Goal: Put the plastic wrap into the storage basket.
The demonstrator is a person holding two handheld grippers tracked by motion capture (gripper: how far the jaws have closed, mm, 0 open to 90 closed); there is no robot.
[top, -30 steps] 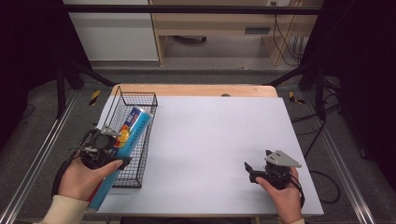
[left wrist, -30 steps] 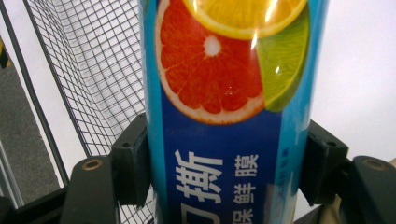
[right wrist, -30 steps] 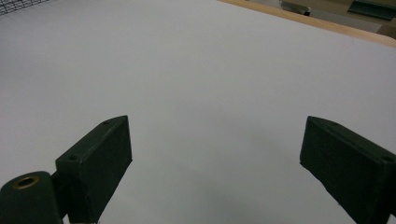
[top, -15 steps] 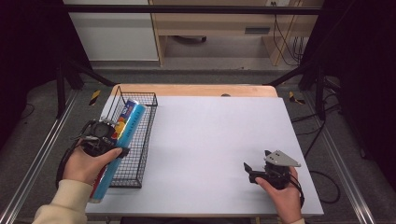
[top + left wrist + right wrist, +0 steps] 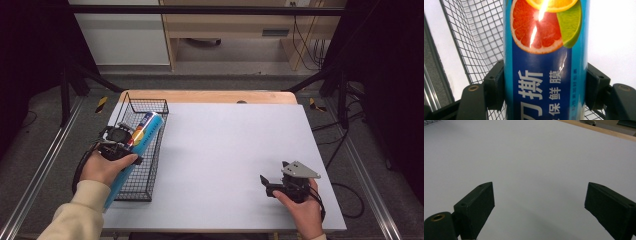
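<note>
A long blue cling-film box (image 5: 147, 129) with citrus fruit printed on it is held lengthwise over the black wire basket (image 5: 145, 101) at the table's left. My left gripper (image 5: 131, 142) is shut on the box's middle. In the left gripper view both pads press the sides of the box (image 5: 544, 37), with basket mesh (image 5: 479, 37) behind it. The box's near end sticks out past the basket's front edge. I cannot tell whether the box touches the basket. My right gripper (image 5: 265, 186) rests near the table's front right, open, with nothing between its jaws (image 5: 539, 200).
The white table top (image 5: 230, 145) lies bare between the basket and the right hand. A wooden strip (image 5: 210, 97) runs along the table's far edge. Dark frame legs and cables stand on the floor around the table.
The left hand has carried the box a little away from the person and lower over the basket. The right hand and its gripper have not moved.
</note>
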